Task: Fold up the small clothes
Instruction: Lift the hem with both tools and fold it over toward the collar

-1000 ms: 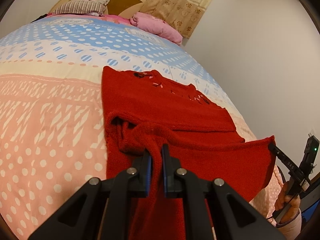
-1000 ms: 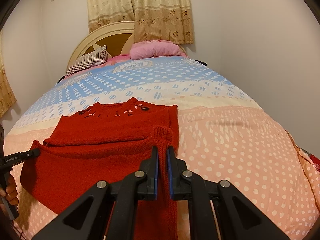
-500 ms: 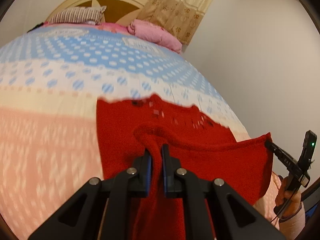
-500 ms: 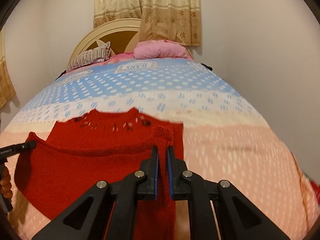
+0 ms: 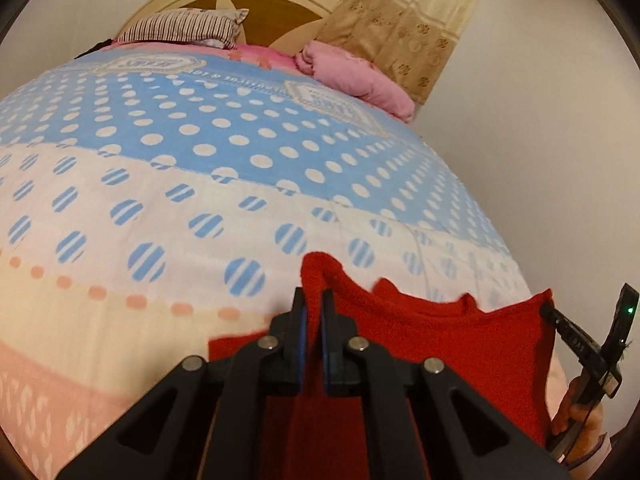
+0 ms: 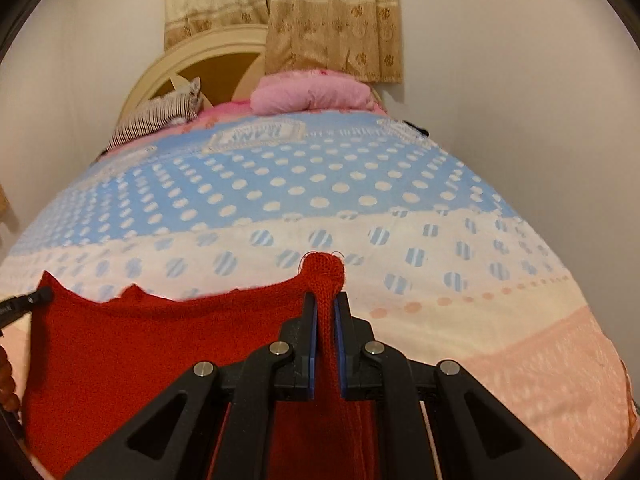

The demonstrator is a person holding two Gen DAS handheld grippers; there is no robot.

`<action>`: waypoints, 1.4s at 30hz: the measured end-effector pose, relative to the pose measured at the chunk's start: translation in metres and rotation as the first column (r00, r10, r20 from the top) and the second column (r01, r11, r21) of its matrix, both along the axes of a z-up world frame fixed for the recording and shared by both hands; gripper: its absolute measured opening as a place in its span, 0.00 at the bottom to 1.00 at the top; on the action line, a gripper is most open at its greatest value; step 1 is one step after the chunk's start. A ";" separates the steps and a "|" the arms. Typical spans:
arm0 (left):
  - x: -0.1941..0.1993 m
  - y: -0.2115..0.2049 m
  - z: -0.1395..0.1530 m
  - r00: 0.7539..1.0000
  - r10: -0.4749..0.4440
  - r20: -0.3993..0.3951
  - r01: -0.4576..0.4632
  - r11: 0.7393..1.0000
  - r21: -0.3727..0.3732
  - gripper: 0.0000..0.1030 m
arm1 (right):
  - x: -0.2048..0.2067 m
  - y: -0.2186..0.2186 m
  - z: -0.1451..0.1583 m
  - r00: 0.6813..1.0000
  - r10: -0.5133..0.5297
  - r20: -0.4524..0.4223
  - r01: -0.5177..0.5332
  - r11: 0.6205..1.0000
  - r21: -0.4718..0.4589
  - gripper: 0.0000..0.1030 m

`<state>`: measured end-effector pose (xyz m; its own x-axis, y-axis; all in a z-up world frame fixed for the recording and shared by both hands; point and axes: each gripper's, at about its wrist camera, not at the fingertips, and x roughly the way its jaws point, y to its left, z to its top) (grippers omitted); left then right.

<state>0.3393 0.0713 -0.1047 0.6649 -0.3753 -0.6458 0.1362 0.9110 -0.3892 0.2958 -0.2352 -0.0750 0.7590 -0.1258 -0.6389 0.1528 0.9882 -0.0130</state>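
Sweater (image 5: 440,344): hem pinched at both corners by left hand-held gripper (image 5: 314,312) and right hand-held gripper (image 6: 326,312), lifted over bed (image 5: 160,184); fold unfinished.

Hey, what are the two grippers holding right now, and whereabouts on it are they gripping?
Both hold the red knit garment. The left gripper and the right gripper each pinch a bunched corner of one edge, stretched between them.

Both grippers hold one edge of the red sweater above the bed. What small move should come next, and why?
Probably lower both grippers together and lay the held edge down. The left gripper and the right gripper are each shut on a corner of the red sweater, and the edge between them is stretched over the rest of it, near its top edge, above the bedspread. So the fold looks ready to set down.
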 end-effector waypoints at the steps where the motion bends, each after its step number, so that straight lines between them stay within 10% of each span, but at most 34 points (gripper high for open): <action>1: 0.003 -0.001 -0.002 1.000 0.005 -0.002 -0.005 1.000 0.009 0.06 | 0.006 -0.002 -0.006 1.000 0.002 -0.007 -0.002 1.000 -0.008 0.06; 15: 0.027 -0.017 -0.035 0.989 0.045 -0.144 -0.021 0.986 0.164 0.14 | 0.049 -0.009 -0.063 0.977 -0.056 -0.204 0.045 0.997 -0.062 0.09; 19: 0.015 -0.019 -0.022 0.989 0.084 -0.121 -0.051 0.966 0.254 0.38 | 0.050 -0.008 -0.061 0.967 -0.092 -0.239 0.070 0.993 -0.100 0.41; 23: -0.017 -0.016 0.003 0.994 0.098 -0.046 -0.079 0.944 0.320 0.62 | 0.012 -0.018 -0.023 0.987 -0.126 -0.099 0.121 0.991 -0.056 0.46; 27: -0.053 -0.020 0.023 0.997 0.076 0.026 -0.080 0.923 0.377 0.64 | -0.044 -0.013 0.014 0.988 -0.154 0.013 0.154 0.987 -0.049 0.46; 42: -0.144 -0.075 -0.011 0.999 0.006 -0.034 0.009 0.893 0.450 0.64 | -0.146 0.065 -0.037 0.992 0.030 -0.120 -0.031 1.000 -0.003 0.33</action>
<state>0.1949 -0.0039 -0.1154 0.6398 -0.0402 -0.7675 0.1320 0.9895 0.0581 0.1497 -0.1699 -0.1115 0.6804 -0.1070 -0.7250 0.1198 0.9922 -0.0340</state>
